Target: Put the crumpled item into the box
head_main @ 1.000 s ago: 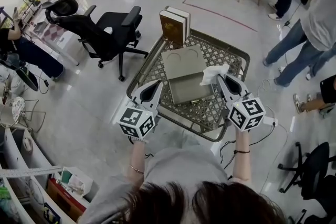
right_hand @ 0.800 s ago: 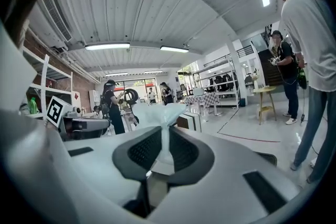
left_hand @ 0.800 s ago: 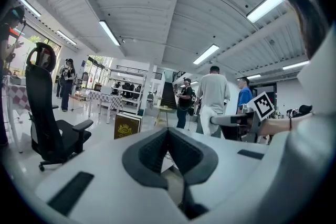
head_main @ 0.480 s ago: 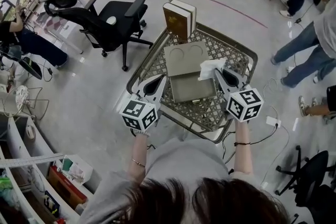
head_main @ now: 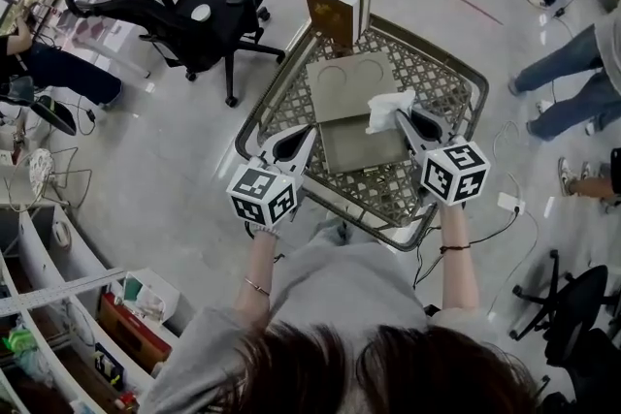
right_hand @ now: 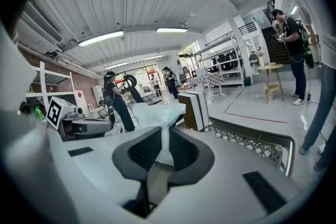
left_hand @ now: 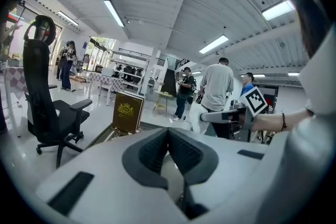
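A crumpled white paper (head_main: 388, 110) is pinched in my right gripper (head_main: 403, 118), which holds it just above the right edge of the open grey box (head_main: 357, 150). In the right gripper view the crumpled paper (right_hand: 156, 114) sticks up between the jaws of my right gripper (right_hand: 164, 136), which are shut on it. The box's lid (head_main: 344, 84) lies flat behind it, towards the table's far side. My left gripper (head_main: 301, 139) hovers at the box's left edge. In its own view my left gripper (left_hand: 168, 132) is shut, with nothing between its tips.
The box rests on a metal lattice table (head_main: 441, 102) with a raised rim. A brown book-like case (head_main: 335, 10) stands upright at its far edge. A black office chair (head_main: 199, 15) stands to the left, and a person's legs (head_main: 568, 82) to the right.
Both grippers have moved a little farther over the table towards the box. The right one still holds the paper, and its jaws have not changed.
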{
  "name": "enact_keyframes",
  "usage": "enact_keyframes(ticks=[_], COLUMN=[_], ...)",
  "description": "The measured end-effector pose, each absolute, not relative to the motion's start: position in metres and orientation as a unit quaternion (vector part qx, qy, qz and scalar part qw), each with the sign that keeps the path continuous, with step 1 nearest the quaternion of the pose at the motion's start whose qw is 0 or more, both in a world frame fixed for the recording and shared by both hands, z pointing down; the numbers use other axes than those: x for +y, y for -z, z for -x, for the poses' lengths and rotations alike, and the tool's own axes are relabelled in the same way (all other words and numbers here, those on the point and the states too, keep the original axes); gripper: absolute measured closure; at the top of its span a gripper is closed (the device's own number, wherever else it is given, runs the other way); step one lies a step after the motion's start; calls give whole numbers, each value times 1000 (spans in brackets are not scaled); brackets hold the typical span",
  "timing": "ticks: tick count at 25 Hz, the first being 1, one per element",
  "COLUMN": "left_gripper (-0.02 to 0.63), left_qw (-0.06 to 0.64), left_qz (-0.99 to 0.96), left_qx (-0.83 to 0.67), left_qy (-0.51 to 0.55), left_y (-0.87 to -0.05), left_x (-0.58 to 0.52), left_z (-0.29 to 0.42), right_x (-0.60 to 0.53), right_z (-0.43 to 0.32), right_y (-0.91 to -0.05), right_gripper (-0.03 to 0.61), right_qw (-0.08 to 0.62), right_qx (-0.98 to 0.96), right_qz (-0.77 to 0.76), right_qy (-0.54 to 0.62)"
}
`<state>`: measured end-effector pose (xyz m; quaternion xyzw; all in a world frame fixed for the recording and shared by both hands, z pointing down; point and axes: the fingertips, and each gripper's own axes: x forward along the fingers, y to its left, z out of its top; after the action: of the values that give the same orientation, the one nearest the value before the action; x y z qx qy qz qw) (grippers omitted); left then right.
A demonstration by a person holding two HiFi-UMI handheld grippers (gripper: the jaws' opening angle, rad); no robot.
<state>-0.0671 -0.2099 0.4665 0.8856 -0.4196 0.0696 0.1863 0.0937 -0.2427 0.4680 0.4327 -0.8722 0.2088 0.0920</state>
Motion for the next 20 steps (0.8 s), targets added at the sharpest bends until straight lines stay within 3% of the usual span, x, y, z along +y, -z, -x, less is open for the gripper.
enact_keyframes(ticks=[20], left_gripper=[597], left_qw=[261], left_qz=[-880], left_qx=[-381], left_qy=[-114], left_y=[-545], left_x=[-219], left_z=[51], right_x=[-248], right_z=[-59], right_y=[-566], right_gripper=[522], right_qw=[174], right_qx=[-864], right_qz=[-372], right_qy=[-292])
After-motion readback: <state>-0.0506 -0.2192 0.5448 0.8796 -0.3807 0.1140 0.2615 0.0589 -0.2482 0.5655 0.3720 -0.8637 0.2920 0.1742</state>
